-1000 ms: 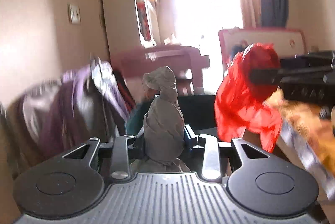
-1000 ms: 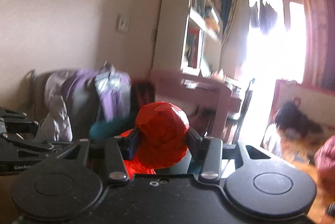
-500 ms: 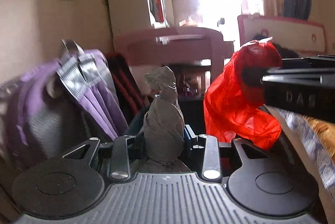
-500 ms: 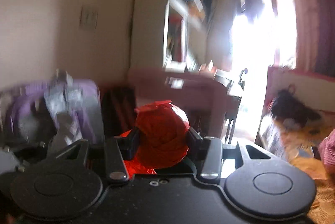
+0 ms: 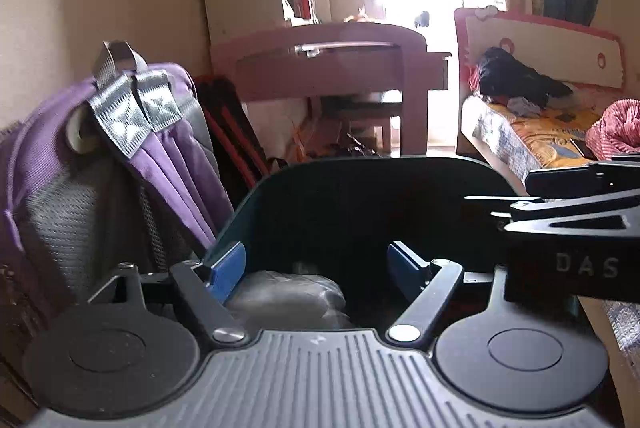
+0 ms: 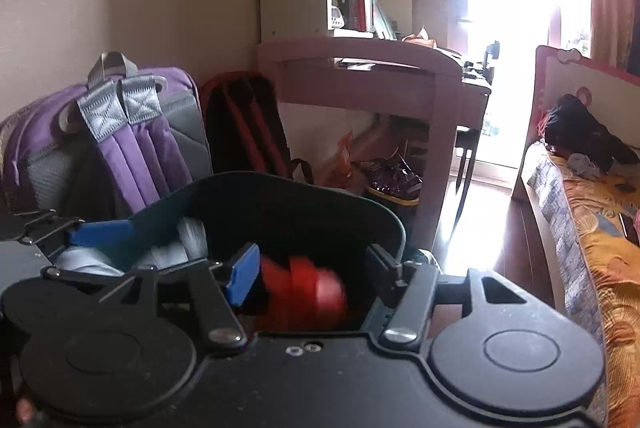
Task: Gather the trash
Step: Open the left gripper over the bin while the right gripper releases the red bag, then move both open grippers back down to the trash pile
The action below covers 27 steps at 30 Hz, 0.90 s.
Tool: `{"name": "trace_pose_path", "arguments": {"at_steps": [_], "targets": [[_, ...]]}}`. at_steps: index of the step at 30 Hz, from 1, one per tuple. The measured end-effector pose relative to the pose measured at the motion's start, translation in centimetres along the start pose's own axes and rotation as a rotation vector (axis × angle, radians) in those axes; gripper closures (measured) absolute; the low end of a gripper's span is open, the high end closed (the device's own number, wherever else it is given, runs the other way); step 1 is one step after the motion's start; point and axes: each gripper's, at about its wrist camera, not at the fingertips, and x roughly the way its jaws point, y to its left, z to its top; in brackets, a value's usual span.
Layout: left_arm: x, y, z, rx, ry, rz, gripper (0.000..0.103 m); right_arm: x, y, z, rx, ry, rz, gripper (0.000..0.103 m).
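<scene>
Both grippers spread open, empty, over dark bin (image 6: 280, 196). Red wad (image 6: 316, 288) lies below right gripper (image 6: 308, 270); grey wad (image 5: 288, 292) below left gripper (image 5: 316, 264).

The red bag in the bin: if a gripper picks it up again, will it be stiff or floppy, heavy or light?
The red bag is probably floppy: it looks like thin crumpled plastic. It is likely light for its size, though its contents are hidden. It lies blurred inside the dark bin, between the fingers of the open right gripper, so it may be shifting.
</scene>
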Motion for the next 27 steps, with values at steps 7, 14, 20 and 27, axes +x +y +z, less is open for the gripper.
{"name": "trace_pose_path", "arguments": {"at_steps": [7, 14, 20, 27], "targets": [[-3.6, -0.4, -0.2, 0.006, -0.03, -0.018, 0.025, -4.2, -0.7, -0.6, 0.021, -0.037, 0.039, 0.044], [-8.5, -0.3, -2.2, -0.012, -0.035, -0.039, 0.025, -9.9, -0.7, -2.9, 0.003, -0.052, 0.071, 0.043], [-12.2, -0.4, -6.4, 0.005, -0.009, -0.067, 0.025, -13.9, -0.2, -6.4, -0.034, -0.031, 0.111, 0.043], [-14.5, -0.3, -13.5, 0.014, 0.077, -0.079, 0.025, -15.4, 1.1, -13.6, -0.072, 0.062, 0.143, 0.042]]}}
